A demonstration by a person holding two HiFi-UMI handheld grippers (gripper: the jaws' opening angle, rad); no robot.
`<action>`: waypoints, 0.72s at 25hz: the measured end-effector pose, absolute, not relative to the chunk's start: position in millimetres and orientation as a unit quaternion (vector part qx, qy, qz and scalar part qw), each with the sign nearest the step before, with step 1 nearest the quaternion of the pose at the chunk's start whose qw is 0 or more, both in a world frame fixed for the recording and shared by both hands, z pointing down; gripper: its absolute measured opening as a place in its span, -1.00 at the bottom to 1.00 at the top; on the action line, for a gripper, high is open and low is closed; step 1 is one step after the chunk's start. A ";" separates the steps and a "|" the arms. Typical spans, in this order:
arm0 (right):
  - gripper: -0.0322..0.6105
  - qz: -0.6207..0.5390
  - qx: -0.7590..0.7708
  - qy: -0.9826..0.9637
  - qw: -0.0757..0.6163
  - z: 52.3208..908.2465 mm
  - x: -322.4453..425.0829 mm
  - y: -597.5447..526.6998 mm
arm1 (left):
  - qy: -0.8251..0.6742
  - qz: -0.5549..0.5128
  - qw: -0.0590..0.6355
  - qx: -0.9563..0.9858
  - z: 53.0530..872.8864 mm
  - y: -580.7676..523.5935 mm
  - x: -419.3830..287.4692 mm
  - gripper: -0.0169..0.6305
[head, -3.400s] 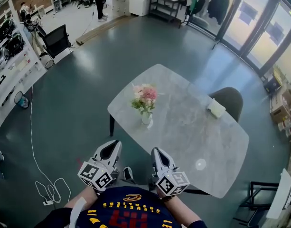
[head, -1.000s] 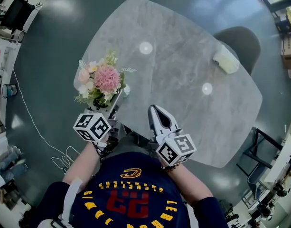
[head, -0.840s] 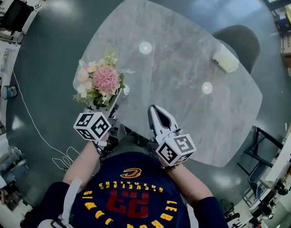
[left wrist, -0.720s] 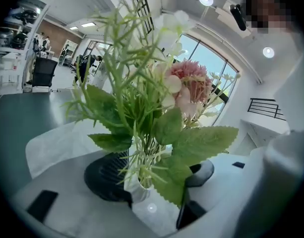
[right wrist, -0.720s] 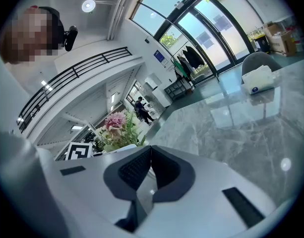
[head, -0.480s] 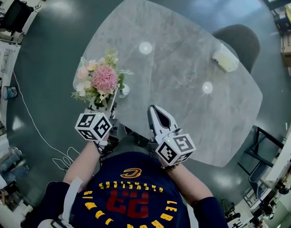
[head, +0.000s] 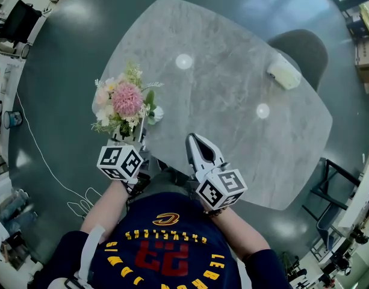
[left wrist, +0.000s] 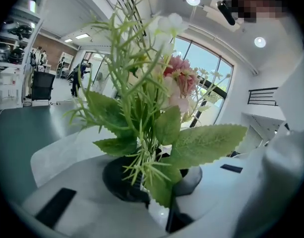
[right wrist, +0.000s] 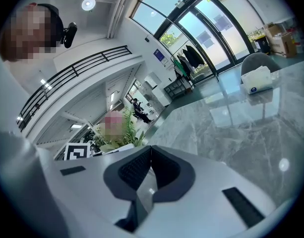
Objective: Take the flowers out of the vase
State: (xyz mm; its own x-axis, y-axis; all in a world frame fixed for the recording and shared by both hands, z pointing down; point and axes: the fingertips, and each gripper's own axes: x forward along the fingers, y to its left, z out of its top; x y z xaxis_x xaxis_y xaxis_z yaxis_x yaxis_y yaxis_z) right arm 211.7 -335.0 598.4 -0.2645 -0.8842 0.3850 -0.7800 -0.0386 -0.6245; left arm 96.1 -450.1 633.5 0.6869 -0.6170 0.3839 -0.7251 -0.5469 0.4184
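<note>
**Grippers.** At the table's (head: 232, 53) near edge, the left gripper (head: 133, 139) reaches into the base of the flowers (head: 125, 100). In the left gripper view its jaws are closing, with the green stems and lower leaves of the flowers (left wrist: 142, 108) standing between them. The dark pads (left wrist: 117, 180) appear to be meeting the stems. The right gripper (head: 192, 142) rests just over the near edge, a little right of the left one. The right gripper view shows the right gripper (right wrist: 149, 150) with its jaws together and nothing between them.

**Task object.** The flowers stand upright at the table's near-left corner, with a pink bloom in the middle and pale blooms and greenery around it. The vase sits beneath the blooms, and I cannot pick it out with certainty in any view. Nothing shows the stems raised clear of it.

**Beyond.** A white box (head: 285, 74) lies at the table's far-right edge. A dark chair (head: 300, 48) is pushed in just behind that edge. The rest of the tabletop shows only light reflections.

**Progress.** I judge the task to be at the grasp stage. The approach is done and the grip is forming. Lifting the bunch straight up out of the vase and setting it down remain to be done. The vase may rise or tip with the stems, as the right gripper is not steadying it.
</note>
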 end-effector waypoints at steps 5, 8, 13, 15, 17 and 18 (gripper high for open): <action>-0.88 -0.392 -0.605 0.690 0.064 598.8 210.3 -334.4 | -0.373 0.088 0.255 0.888 622.1 -450.1 99.4 -0.77; -0.88 -0.392 -0.605 0.690 0.064 596.5 209.2 -333.0 | -0.373 0.087 0.255 0.888 620.2 -449.6 98.7 -0.78; -0.88 -0.391 -0.605 0.691 0.066 596.9 211.2 -331.5 | -0.372 0.083 0.251 0.890 615.8 -449.4 101.4 -0.79; -0.88 -0.390 -0.605 0.691 0.066 597.2 211.4 -331.5 | -0.371 0.081 0.249 0.891 614.3 -449.2 101.9 -0.79; -0.88 -0.389 -0.605 0.691 0.067 597.6 211.6 -331.5 | -0.370 0.079 0.247 0.892 612.4 -448.8 102.0 -0.79; -0.88 -0.389 -0.605 0.692 0.067 597.4 211.9 -331.4 | -0.370 0.077 0.245 0.893 611.0 -448.6 102.2 -0.79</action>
State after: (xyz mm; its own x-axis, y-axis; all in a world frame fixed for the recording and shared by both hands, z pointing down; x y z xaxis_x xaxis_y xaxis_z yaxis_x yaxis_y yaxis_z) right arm 211.9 -331.4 597.4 -0.2594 -0.8888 0.3778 -0.7849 -0.0339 -0.6187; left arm 102.2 -448.6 611.0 0.7140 -0.6228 0.3197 -0.6987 -0.6055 0.3809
